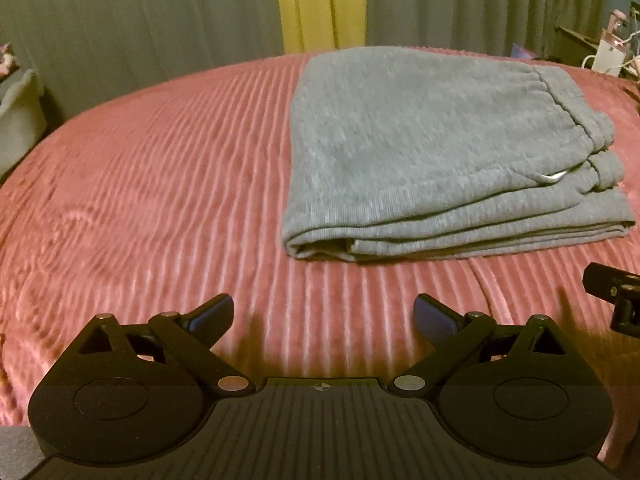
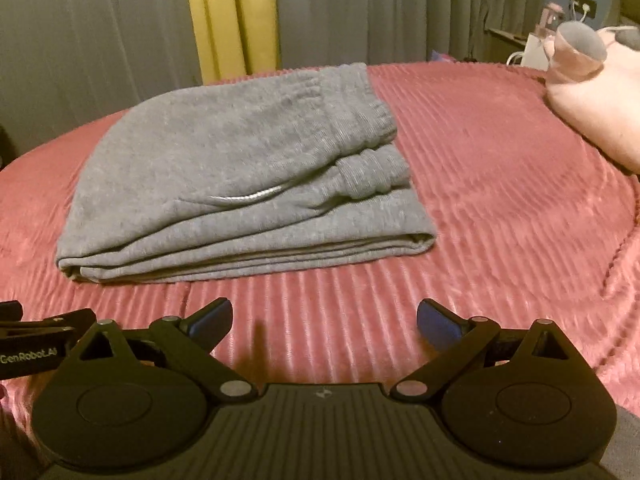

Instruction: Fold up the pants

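Observation:
Grey sweatpants (image 1: 432, 152) lie folded in a flat stack on the pink ribbed bedspread (image 1: 160, 184); the waistband and ankle cuffs face right. They also show in the right wrist view (image 2: 240, 176), left of centre. My left gripper (image 1: 323, 316) is open and empty, held above the bedspread in front of the stack. My right gripper (image 2: 324, 320) is open and empty, also short of the stack's near folded edge. Part of the right gripper (image 1: 612, 292) shows at the left view's right edge.
Grey curtains (image 1: 120, 20) and a yellow curtain (image 1: 320, 4) hang behind the bed. A pink plush toy (image 2: 600, 92) lies at the bed's far right. A shelf with small items (image 1: 600, 48) stands beyond the bed's right corner.

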Tool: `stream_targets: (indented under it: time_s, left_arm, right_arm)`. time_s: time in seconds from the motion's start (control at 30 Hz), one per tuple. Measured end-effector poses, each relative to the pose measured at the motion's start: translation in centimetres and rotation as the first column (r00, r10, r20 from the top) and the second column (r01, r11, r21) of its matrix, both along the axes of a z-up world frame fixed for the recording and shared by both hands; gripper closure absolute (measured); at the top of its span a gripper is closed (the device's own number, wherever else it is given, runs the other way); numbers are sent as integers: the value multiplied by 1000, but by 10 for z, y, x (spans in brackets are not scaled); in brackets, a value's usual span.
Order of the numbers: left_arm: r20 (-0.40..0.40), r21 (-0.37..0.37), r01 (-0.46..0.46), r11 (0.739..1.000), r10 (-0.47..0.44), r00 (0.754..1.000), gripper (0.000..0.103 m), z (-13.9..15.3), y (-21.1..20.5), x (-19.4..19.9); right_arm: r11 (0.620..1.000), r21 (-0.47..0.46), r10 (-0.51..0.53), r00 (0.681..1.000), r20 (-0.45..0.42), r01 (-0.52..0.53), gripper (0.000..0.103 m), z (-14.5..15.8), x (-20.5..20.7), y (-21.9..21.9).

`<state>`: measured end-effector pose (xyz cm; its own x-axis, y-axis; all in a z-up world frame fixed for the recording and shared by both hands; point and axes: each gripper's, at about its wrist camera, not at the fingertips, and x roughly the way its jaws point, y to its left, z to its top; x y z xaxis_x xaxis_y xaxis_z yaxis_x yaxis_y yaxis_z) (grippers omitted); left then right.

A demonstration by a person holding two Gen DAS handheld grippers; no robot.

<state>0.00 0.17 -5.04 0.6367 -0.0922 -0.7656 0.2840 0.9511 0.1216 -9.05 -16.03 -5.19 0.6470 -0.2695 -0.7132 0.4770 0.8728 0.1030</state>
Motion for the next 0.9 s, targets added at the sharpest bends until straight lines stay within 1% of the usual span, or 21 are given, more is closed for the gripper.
stream_targets:
  time_s: [0.13, 0.23, 0.37, 0.57, 0.7, 0.9]
  left_arm:
    - [-23, -29, -31, 999, 30, 999, 3, -2, 5, 10]
    - [-40, -69, -43, 997, 41, 998, 3, -4, 8, 13]
    - [-62, -119, -39, 992, 32, 998, 3, -7, 10, 16]
    - [-75, -84, -25, 996, 18, 997, 3, -12, 3, 17]
    - [-68, -79, -9, 997, 3, 998, 3, -13, 1, 16]
    - [-77, -82, -13, 997, 7, 997, 3, -13, 2, 17]
  right_arm:
    - [998, -57, 21, 1000, 11, -20, 4, 0, 5, 12]
    - [997, -67, 45, 999, 7, -45, 4, -3, 10, 17]
    - [995, -81, 57, 998, -2, -57, 4, -6, 14, 20]
    - [995, -82, 54, 999, 2, -54, 4, -7, 15, 19]
    - [996, -76, 44, 999, 2, -43, 4, -8, 14, 17]
    - [997, -69, 27, 1000, -5, -27, 4, -9, 15, 15]
